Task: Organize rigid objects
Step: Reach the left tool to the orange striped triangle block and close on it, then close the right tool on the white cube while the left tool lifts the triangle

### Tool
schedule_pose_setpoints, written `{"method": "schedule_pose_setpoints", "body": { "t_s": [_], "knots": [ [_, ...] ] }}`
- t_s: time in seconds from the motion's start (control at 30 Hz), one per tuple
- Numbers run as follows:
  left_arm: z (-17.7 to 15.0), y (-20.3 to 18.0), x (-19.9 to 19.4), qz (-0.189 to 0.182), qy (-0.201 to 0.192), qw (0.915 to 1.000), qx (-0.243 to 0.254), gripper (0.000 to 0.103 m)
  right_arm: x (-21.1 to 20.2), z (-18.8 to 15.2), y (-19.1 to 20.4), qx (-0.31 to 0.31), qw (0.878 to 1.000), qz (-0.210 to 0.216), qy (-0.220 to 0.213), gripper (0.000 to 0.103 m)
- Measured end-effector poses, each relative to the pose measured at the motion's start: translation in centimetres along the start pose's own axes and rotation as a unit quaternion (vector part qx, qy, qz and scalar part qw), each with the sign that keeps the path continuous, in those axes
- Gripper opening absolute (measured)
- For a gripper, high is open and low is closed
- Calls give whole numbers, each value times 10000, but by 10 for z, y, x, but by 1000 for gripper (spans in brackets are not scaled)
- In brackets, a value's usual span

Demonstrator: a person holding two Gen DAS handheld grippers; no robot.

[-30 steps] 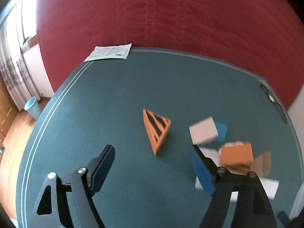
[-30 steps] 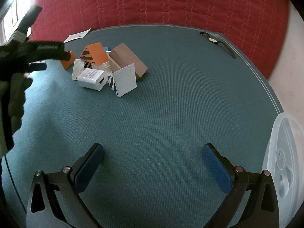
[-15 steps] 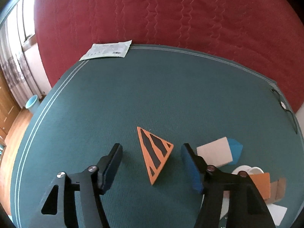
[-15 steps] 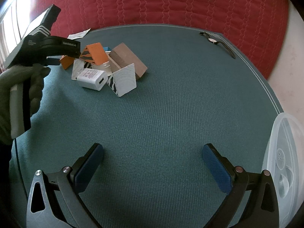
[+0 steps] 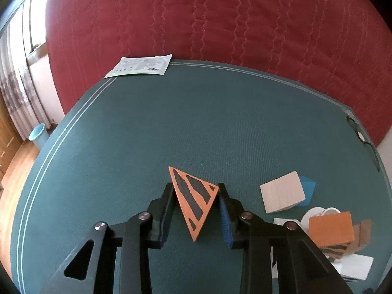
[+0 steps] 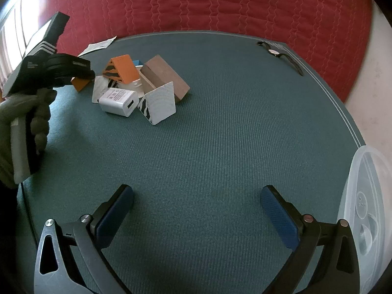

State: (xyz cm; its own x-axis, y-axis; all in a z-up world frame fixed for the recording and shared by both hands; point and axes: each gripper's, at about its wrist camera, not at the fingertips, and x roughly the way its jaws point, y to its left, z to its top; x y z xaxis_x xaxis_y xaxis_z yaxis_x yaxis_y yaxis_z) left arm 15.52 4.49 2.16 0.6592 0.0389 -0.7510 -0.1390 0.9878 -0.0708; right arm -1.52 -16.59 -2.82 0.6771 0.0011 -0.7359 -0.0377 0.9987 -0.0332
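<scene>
Your left claw (image 5: 196, 205) has just been closing onto the orange striped wedge (image 5: 193, 198), which sits mid-mat (image 5: 171, 122) clear of the block pile (image 6: 139, 88) for separate sorting, while your right claw (image 6: 196, 210) hangs open and empty.

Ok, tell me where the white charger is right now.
In the right wrist view the white charger lies on the green mat, upper left, at the front of the block pile, just left of the white striped wedge.
</scene>
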Motion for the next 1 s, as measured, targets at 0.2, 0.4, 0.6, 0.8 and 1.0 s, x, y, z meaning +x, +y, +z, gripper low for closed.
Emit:
{"method": "schedule_pose_setpoints", "body": {
  "t_s": [0.2, 0.4, 0.6, 0.8, 1.0],
  "knots": [
    [5, 2, -17, -161, -159, 9997, -22, 31, 0, 6, -2, -21, 10000, 41, 2, 95],
    [10, 6, -30, -252, -292, 9992, -59, 30, 4, 25, 0, 128, 9986, 505, -15, 69],
    [12, 13, -33, -371, -301, 9987, -149, 30, 9, 48, 10, 127, 9980, 595, -148, 68],
    [15, 17, -35, -505, -286, 9981, -199, 30, 18, 61, 16, 64, 9984, 515, -224, 65],
    [16, 21, -42, -661, -331, 9970, -210, 30, 32, 69, 19, 120, 9979, 636, -92, 44]
  ]
}}
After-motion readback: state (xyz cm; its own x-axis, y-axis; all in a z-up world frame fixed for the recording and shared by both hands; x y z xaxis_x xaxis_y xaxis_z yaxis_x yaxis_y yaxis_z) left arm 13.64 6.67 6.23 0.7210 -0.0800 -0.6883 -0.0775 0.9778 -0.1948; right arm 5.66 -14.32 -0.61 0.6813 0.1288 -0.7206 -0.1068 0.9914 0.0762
